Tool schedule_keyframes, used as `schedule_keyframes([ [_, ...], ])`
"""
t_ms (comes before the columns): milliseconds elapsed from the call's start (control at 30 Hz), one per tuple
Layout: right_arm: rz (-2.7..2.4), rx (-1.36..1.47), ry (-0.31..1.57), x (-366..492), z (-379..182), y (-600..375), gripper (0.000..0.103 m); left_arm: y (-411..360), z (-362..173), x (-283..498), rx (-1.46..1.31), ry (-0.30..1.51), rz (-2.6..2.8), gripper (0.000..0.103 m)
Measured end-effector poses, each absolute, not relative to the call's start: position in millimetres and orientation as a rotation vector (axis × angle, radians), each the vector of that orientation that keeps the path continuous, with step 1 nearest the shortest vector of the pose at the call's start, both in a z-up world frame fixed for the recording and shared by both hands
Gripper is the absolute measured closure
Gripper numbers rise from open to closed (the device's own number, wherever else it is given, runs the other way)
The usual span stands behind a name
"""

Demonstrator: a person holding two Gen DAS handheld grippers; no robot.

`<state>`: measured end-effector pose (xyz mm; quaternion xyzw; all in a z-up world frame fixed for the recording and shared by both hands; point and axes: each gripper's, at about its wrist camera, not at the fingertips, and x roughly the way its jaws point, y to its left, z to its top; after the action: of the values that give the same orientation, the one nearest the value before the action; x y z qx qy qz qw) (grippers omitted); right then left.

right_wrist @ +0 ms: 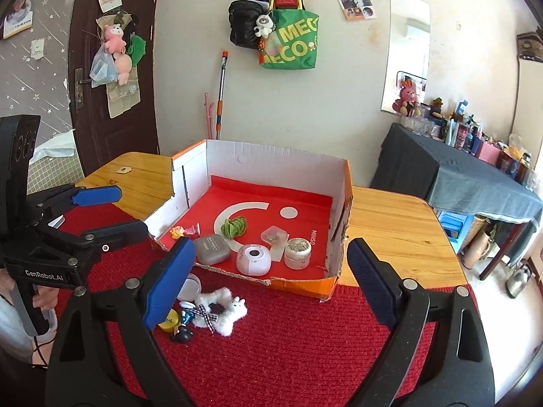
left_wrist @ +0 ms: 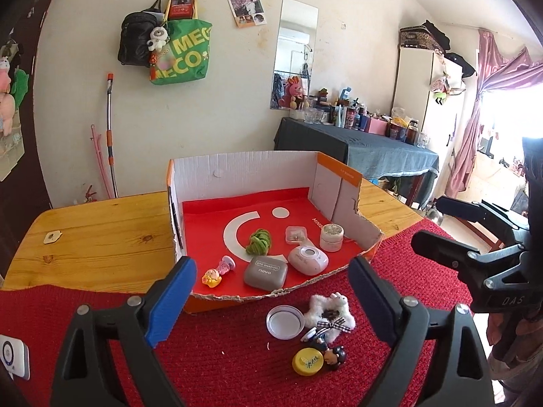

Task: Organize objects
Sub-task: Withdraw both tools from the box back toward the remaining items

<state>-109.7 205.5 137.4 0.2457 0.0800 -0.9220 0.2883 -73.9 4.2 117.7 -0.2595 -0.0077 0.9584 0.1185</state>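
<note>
An orange cardboard box point(left_wrist: 244, 169) point(right_wrist: 271, 156) with a red floor holds a green yarn knot point(left_wrist: 259, 241), a grey eye-shadow case point(left_wrist: 265, 271), a white round case point(left_wrist: 308, 259), a small jar point(left_wrist: 331, 237), a clear box point(left_wrist: 296, 234) and two small figurines point(left_wrist: 217, 271). On the red mat in front lie a white lid point(left_wrist: 284, 322), a white fluffy plush point(left_wrist: 331, 312) point(right_wrist: 222, 308), a dark-haired doll point(left_wrist: 331, 349) and a yellow cap point(left_wrist: 307, 361). My left gripper point(left_wrist: 271, 291) is open above the mat. My right gripper point(right_wrist: 268, 285) is open and empty.
The box stands on a wooden table point(left_wrist: 95, 237) partly covered by a red mat point(right_wrist: 288, 339). A white device point(left_wrist: 13, 359) lies at the mat's left edge. A small tag point(left_wrist: 51, 236) lies on the wood. A cluttered dark-clothed side table point(left_wrist: 373, 146) stands behind.
</note>
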Motion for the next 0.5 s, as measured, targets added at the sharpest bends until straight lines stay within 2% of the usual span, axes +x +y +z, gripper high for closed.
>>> schedule_keyframes([
  [333,-2.483,0.758,0.106,-112,93,210,0.010,7,74,-61,-0.883,-0.102,2.839,0.008],
  [500,-2.503,0.776,0.136,-109,76,209,0.010,10,62,-56,-0.928,-0.106,2.837,0.008],
])
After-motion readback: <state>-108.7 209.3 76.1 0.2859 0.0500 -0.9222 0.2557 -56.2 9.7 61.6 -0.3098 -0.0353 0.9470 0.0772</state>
